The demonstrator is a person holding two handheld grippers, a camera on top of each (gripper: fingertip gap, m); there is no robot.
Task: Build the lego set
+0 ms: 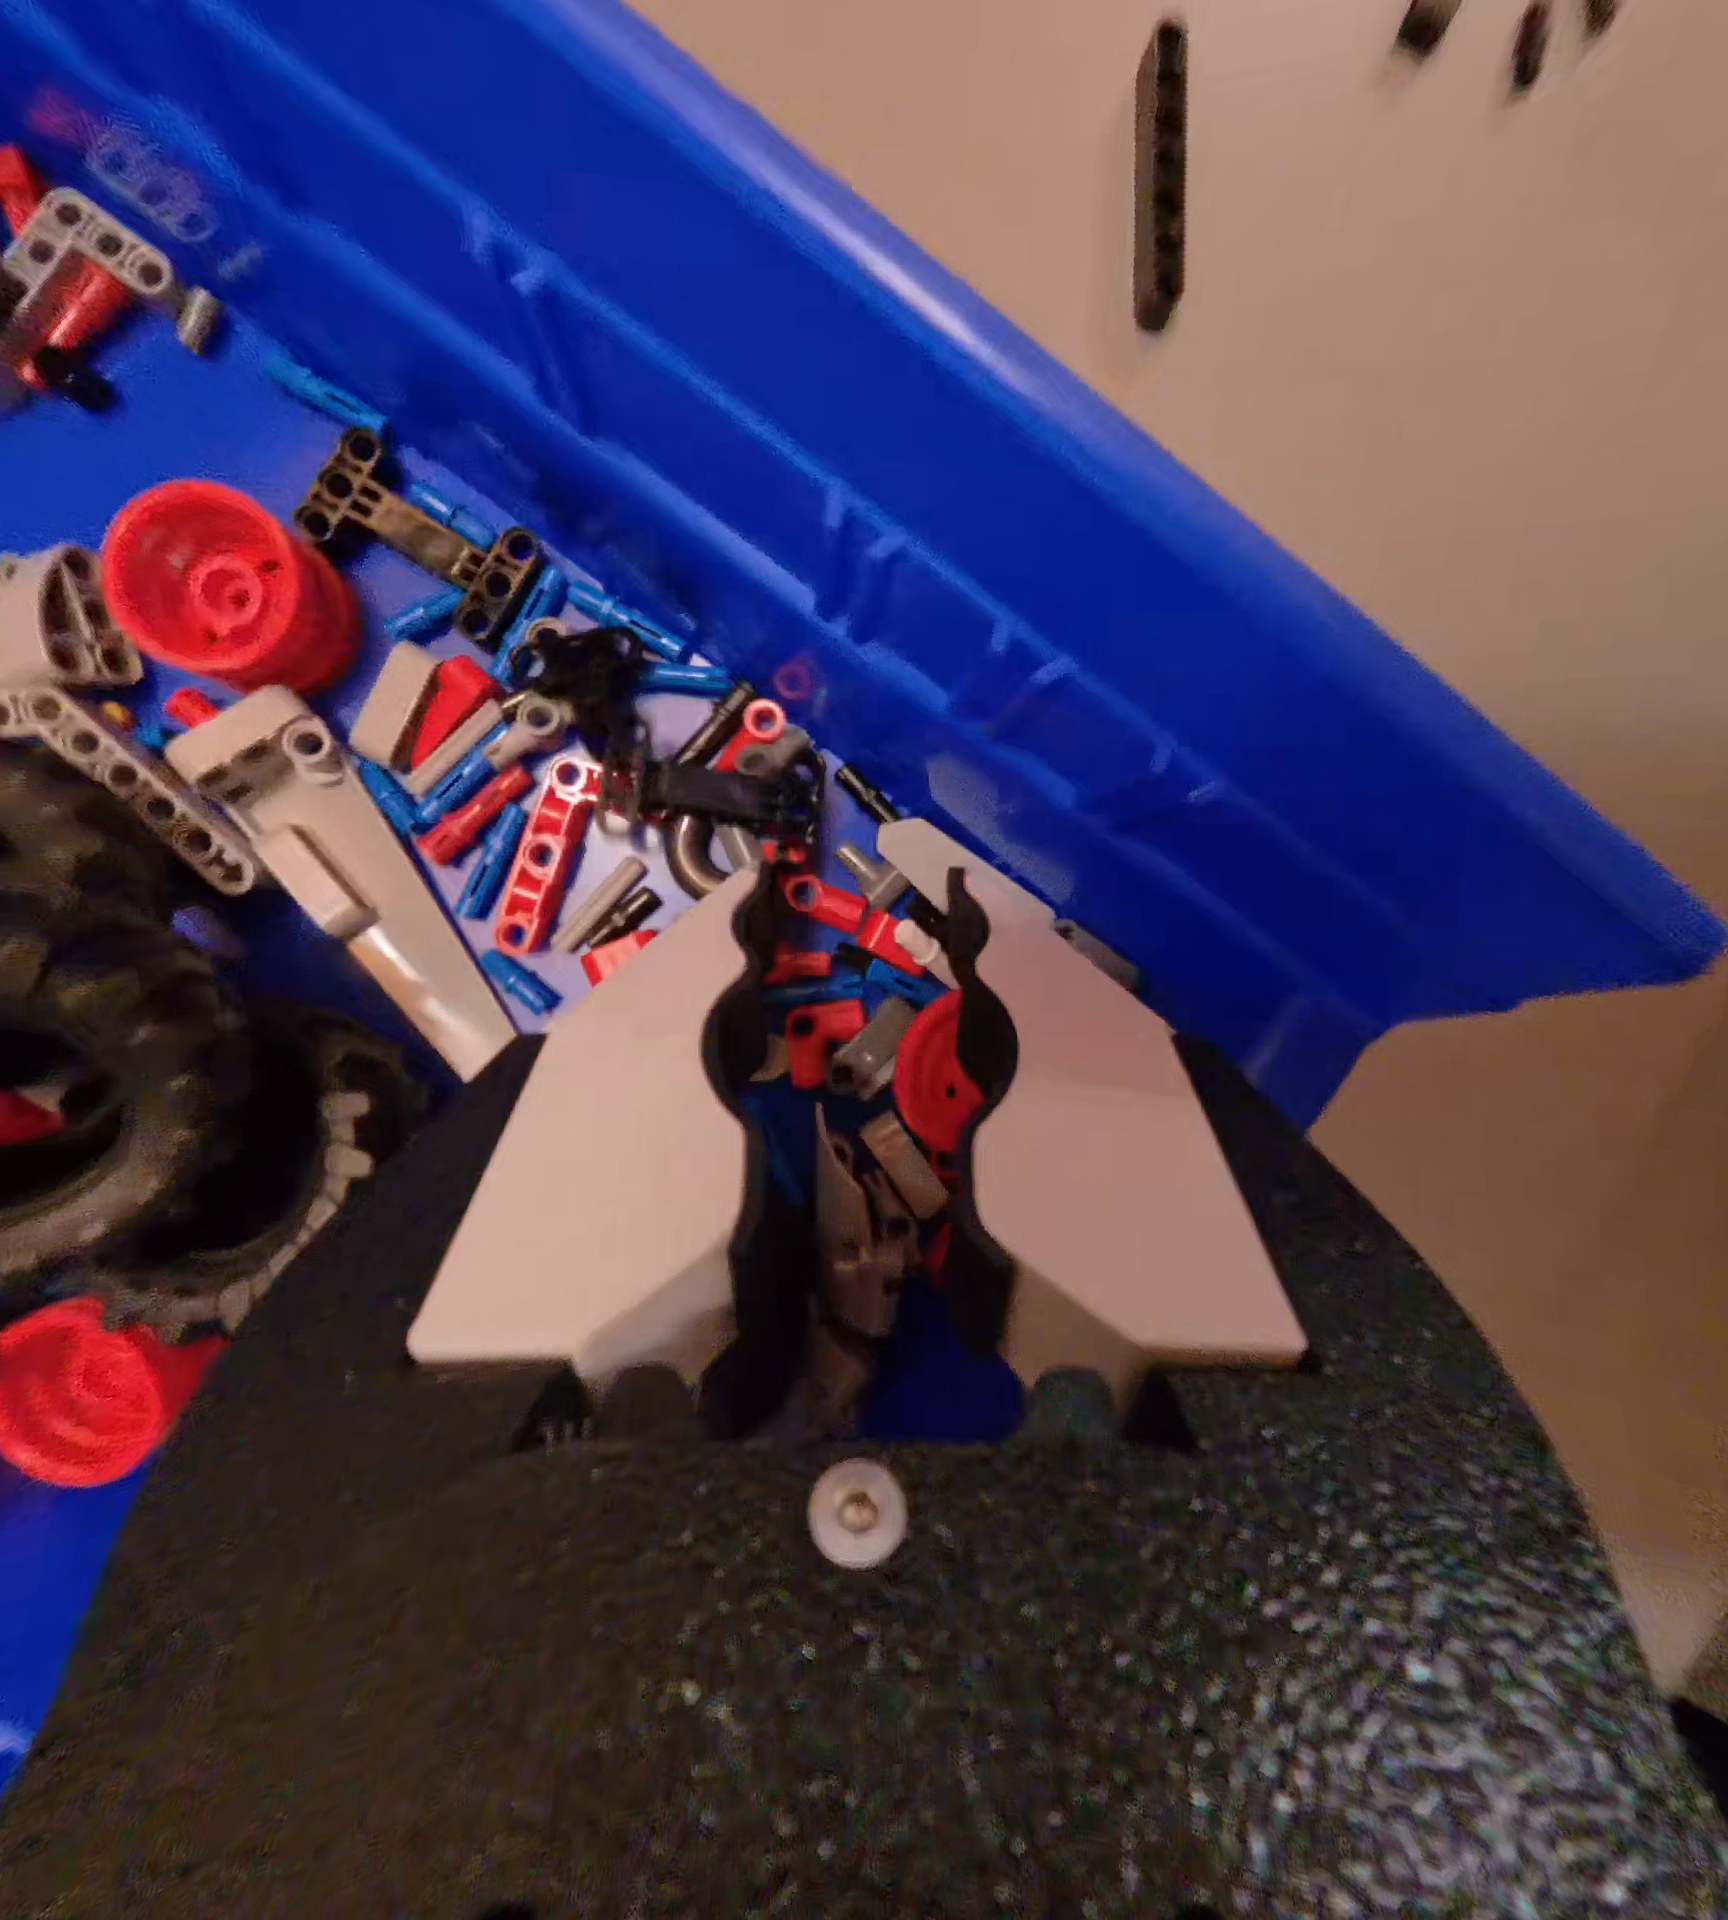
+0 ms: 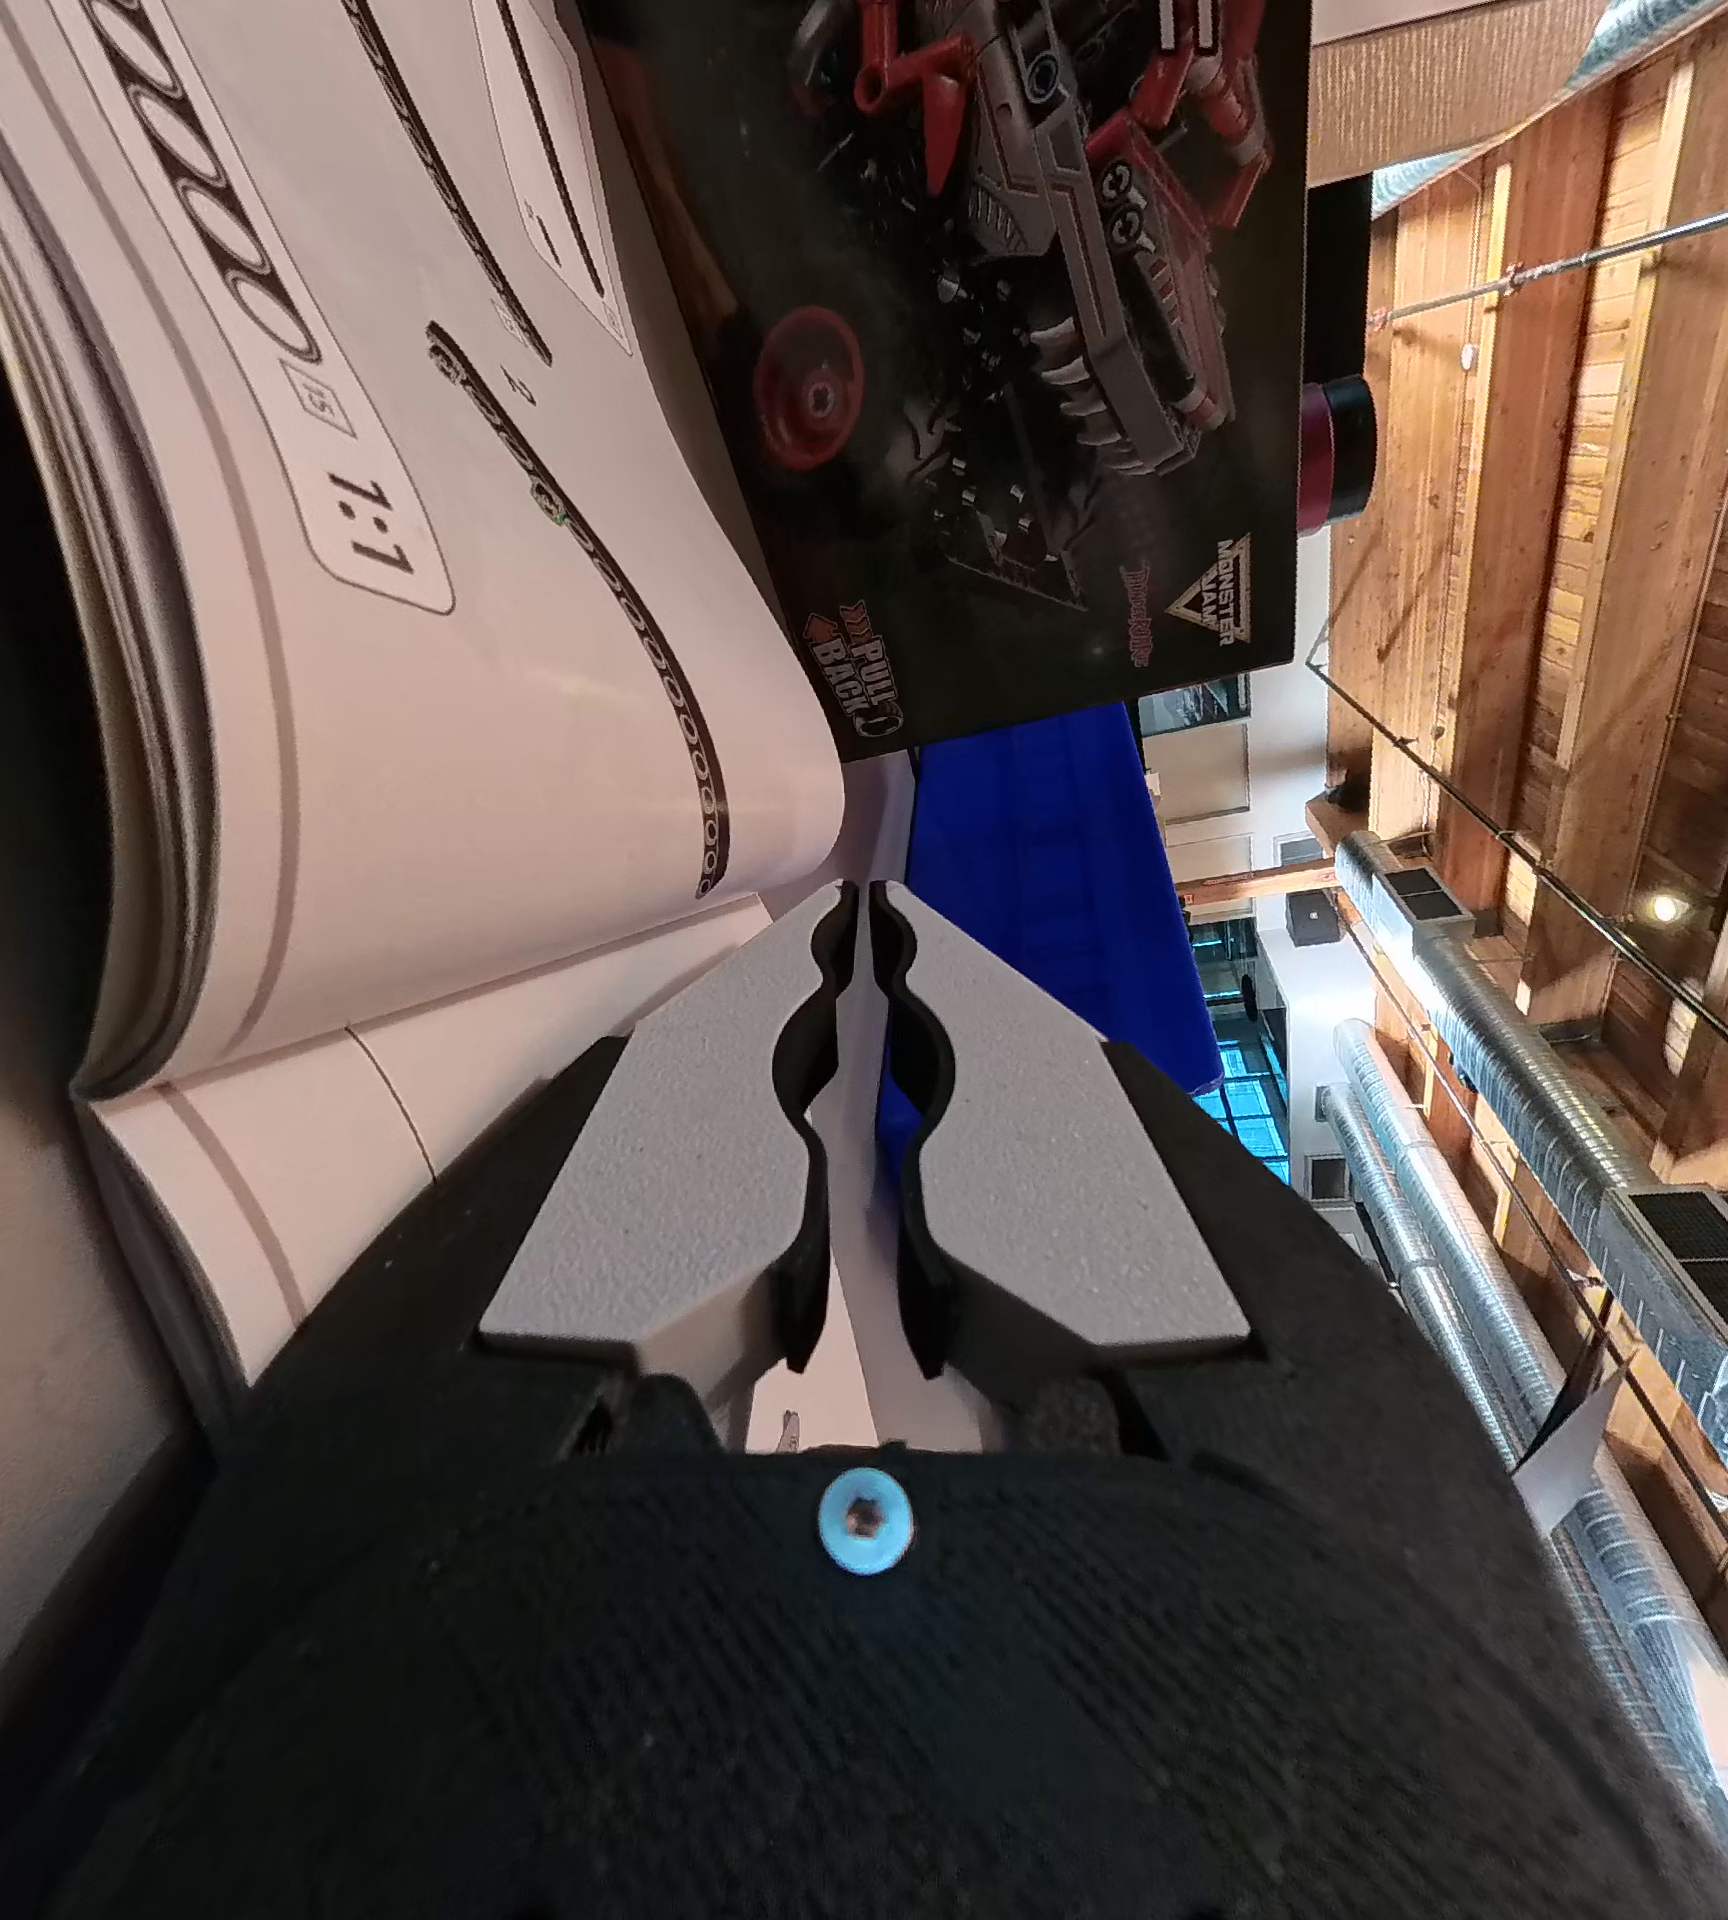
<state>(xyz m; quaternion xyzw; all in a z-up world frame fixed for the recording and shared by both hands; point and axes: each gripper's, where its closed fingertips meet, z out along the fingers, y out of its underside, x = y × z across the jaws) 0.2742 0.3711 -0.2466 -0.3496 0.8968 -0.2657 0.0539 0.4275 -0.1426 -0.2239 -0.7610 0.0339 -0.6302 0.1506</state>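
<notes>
Step in hand: picking parts, build barely begun by look of it. Left gripper over blue bin, fingers parted, nothing held, tips above heap of small red, blue, grey lego pieces — target piece unclear, view blurred. Black tyre and red wheel hub alongside. Right gripper nearly clenched, empty, at open instruction booklet; set box behind. Next: lower left tips onto one piece, then close — clutter calls for care.

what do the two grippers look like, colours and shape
Both share one design: a speckled black body with two pale grey wedge-shaped fingers lined with wavy black pads. The left gripper has a grey-white screw cap on its body; the right gripper has a light blue one.
</notes>
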